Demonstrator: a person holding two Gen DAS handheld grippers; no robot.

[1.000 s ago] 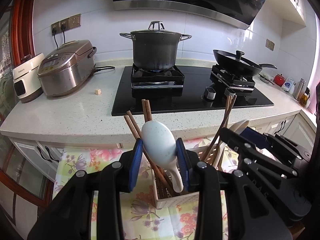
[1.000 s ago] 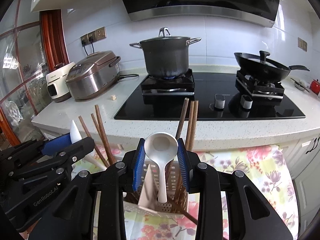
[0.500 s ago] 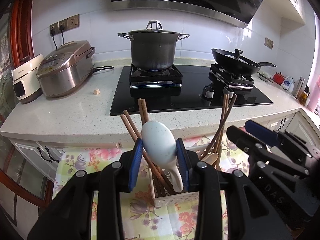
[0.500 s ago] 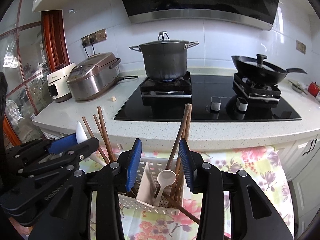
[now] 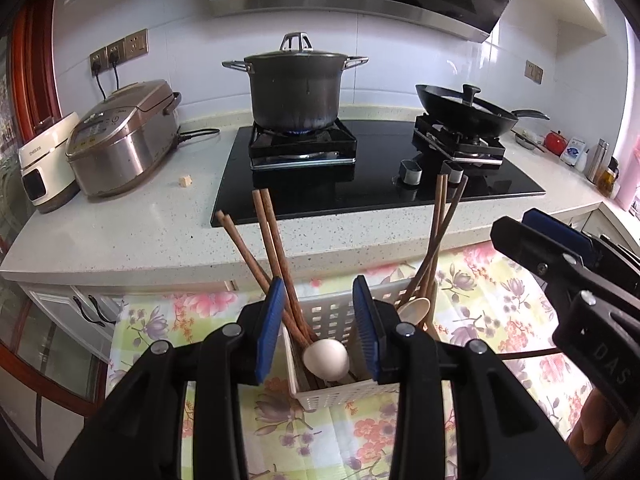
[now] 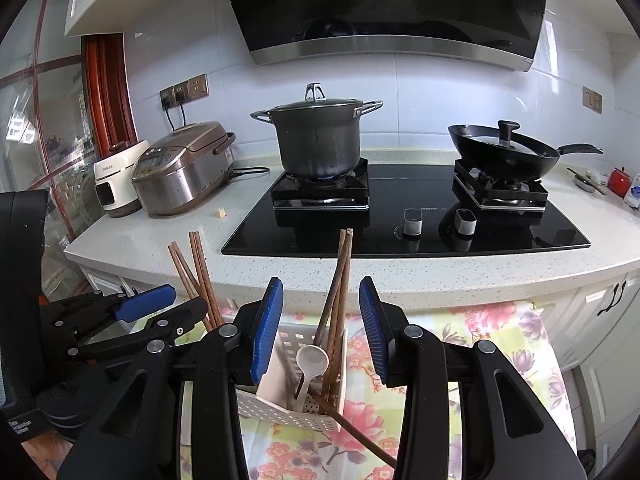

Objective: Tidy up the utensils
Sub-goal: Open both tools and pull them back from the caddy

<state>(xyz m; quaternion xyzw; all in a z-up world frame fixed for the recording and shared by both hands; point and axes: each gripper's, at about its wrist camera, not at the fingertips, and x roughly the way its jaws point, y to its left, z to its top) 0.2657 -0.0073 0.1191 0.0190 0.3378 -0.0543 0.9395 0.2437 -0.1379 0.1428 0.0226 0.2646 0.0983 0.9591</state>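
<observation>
a white perforated utensil caddy (image 5: 332,394) stands on a flowered cloth (image 5: 472,320) in front of the kitchen tabletop (image 5: 120,232). it has compartments. in the left wrist view the near-left compartment holds brown chopsticks (image 5: 268,248) leaning up and to the left, and a pale rounded spoon (image 5: 325,358) sits low among their lower ends. further right in the caddy a second bundle of chopsticks (image 5: 440,232) leans the other way, with a beige spoon bowl (image 5: 414,310) beside it.

the left gripper (image 5: 318,334) hangs over the caddy with its blue fingers (image 5: 271,330) partly apart and nothing between the pads; the pale spoon lies below them, untouched. the right gripper (image 6: 320,328) is likewise over the caddy, fingers (image 6: 266,326) apart and empty.

the right wrist view looks into the right-hand compartment: a white spoon (image 6: 311,364) stands bowl up beside upright chopsticks (image 6: 340,280), and one chopstick (image 6: 360,436) lies slanted out over the caddy's front edge onto the cloth. that stray stick is not seen from the left wrist. each view shows the other gripper at its side edge.

behind, on the tabletop, a lidded pot (image 6: 318,136) sits on the hob over a blue flame, a lidded pan (image 6: 504,154) on the other burner, and a rice cooker (image 6: 184,168) to the left.
</observation>
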